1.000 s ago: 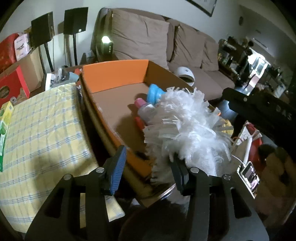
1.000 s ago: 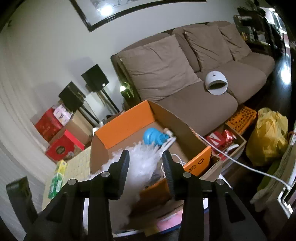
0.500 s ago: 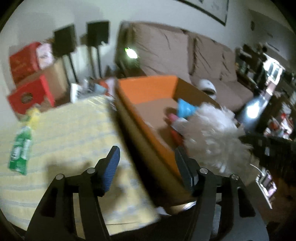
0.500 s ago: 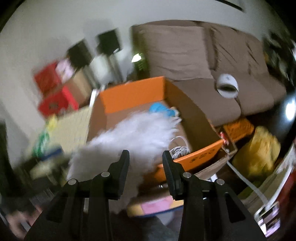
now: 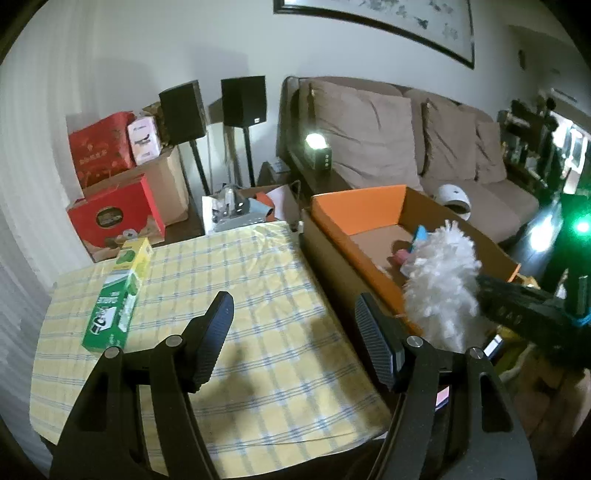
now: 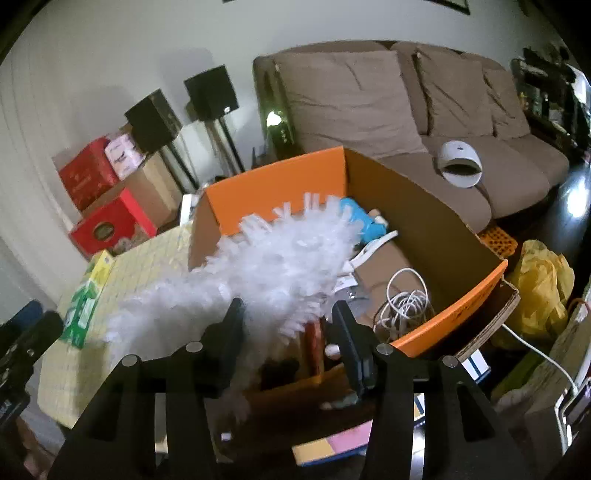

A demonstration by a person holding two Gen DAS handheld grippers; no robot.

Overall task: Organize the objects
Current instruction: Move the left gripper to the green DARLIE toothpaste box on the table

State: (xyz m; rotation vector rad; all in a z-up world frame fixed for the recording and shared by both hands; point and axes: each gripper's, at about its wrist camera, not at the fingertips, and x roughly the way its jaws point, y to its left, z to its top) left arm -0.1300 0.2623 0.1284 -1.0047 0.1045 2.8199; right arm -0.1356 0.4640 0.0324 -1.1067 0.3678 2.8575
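Left wrist view: checked cloth (image 5: 236,295) mostly bare beside orange box (image 5: 354,210); green carton (image 5: 118,295) at far edge. Left gripper (image 5: 295,332) open, empty, jaws just widened. Right gripper (image 6: 288,339) opening, w/ white duster (image 6: 280,266) between the jaws, over box's near wall.

Both tools angled downward, left tool (image 5: 295,332) and right tool (image 6: 286,334) gaping.

A home living room is shown. A brown sofa (image 5: 424,147) with loose cushions is set against a white wall, below a framed picture (image 5: 376,22). Two black speakers (image 5: 243,99) on stands are placed in the corner beside stacked red boxes (image 5: 110,214). A tabletop (image 5: 221,314) is covered with a yellow checked cloth, and a cardboard box (image 6: 424,221) of household odds and ends is seen beside it.
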